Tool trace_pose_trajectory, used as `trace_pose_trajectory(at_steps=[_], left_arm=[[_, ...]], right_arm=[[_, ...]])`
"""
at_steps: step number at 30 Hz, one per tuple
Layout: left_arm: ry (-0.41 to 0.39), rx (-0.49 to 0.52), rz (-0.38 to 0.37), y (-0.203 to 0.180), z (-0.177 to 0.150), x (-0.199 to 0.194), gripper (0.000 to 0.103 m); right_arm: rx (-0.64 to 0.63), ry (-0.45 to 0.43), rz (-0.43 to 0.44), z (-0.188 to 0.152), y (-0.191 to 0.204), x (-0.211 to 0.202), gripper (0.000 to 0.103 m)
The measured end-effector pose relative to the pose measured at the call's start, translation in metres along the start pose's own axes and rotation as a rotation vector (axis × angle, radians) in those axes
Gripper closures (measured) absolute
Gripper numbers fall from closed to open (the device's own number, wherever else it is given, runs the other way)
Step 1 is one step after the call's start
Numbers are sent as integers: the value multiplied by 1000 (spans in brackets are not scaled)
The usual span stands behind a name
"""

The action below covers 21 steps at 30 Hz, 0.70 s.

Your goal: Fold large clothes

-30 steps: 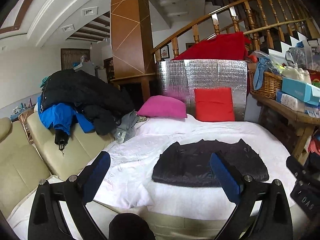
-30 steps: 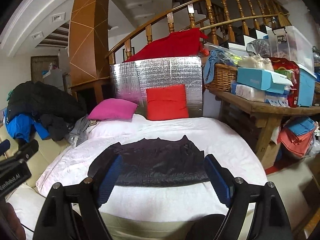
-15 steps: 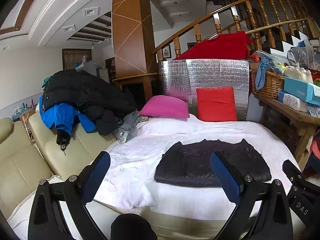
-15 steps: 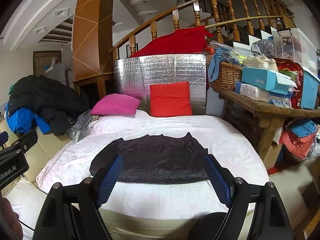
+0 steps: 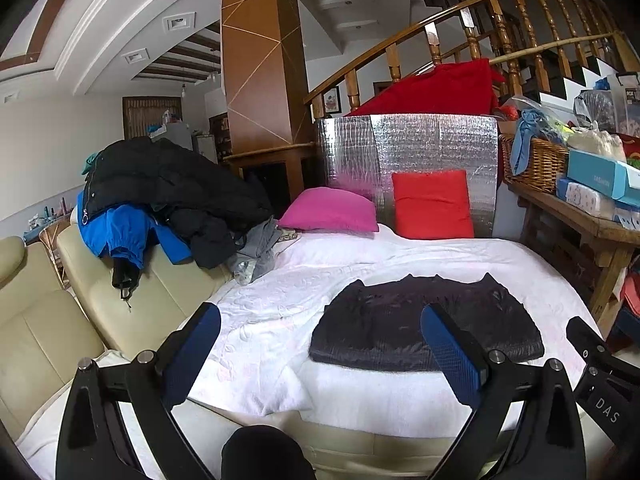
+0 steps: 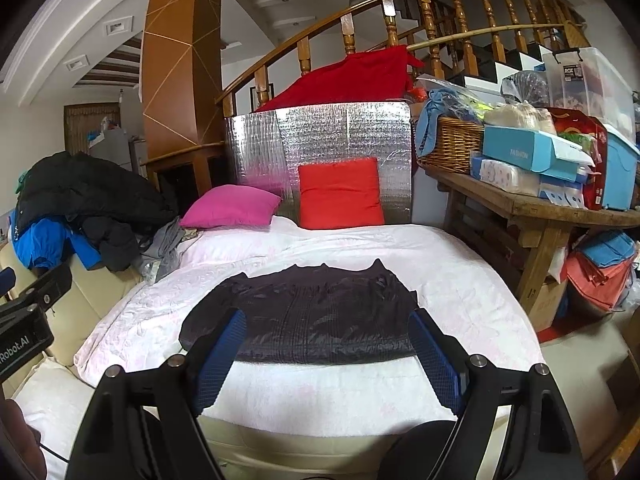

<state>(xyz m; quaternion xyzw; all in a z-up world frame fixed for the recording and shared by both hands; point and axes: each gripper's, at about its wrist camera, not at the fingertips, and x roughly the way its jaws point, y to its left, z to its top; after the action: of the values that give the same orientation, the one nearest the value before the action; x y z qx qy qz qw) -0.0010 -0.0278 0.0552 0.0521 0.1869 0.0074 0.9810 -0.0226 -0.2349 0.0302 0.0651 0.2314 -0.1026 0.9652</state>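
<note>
A dark quilted garment [image 5: 424, 324] lies folded flat on the white bedcover [image 5: 280, 304]; it also shows in the right wrist view [image 6: 312, 316] on the bedcover [image 6: 460, 280]. My left gripper [image 5: 320, 344] is open and empty, held back from the bed's near edge, left of the garment. My right gripper [image 6: 326, 348] is open and empty, held back from the near edge, facing the garment's middle. Neither gripper touches the cloth.
A pile of black and blue coats [image 5: 160, 192] lies on the beige sofa [image 5: 80, 312] at left. A pink cushion [image 5: 328, 210] and a red cushion [image 5: 432, 204] lean at the bed's far end. A cluttered wooden table [image 6: 540, 208] stands at right.
Both grippers have drifted slightly back and upward from the bed, both staying open. The garment has not moved.
</note>
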Motion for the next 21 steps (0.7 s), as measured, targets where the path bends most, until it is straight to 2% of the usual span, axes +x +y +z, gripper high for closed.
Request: trace_pose_trajectory(at_steps=[21], left_arm=[[3, -5, 4, 2, 0, -1, 3]], right_arm=[[3, 12, -2, -2, -3, 3, 17]])
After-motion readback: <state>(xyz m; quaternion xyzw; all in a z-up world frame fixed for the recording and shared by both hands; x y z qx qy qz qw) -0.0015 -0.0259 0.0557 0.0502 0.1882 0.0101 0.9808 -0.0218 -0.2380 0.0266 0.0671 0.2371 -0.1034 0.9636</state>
